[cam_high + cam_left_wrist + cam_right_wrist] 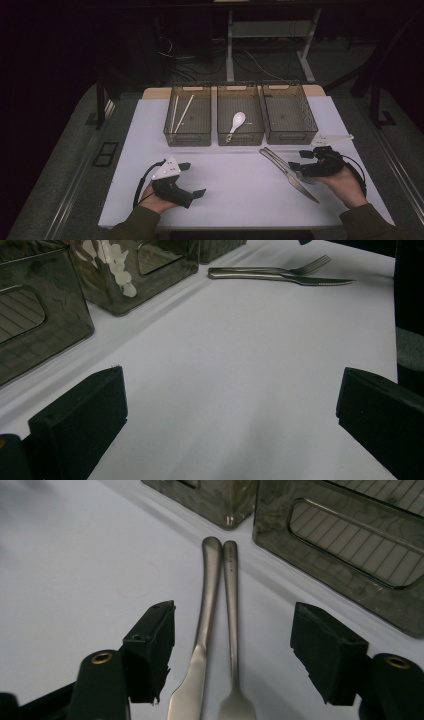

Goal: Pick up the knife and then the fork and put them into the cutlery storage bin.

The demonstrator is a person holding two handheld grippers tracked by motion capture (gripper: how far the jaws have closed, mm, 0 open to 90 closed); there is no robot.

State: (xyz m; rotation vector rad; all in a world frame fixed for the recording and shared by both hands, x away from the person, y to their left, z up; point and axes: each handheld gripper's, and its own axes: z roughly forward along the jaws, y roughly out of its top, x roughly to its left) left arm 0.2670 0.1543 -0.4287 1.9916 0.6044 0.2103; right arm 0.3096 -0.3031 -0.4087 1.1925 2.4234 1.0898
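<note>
Steel knife (202,645) & fork (231,630) btwn right gripper (232,645) fingers.

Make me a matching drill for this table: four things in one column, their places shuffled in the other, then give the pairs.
Things:
1. chopsticks
2. white spoon
3. knife and fork
4. left gripper

Places:
A. middle bin
B. on the white mat, between the right gripper jaws
C. left bin
D. over bare mat, jaws open

Pairs: 1-C, 2-A, 3-B, 4-D

The knife (197,645) blade and fork (232,630) tines run off the right gripper view's bottom edge.
</note>
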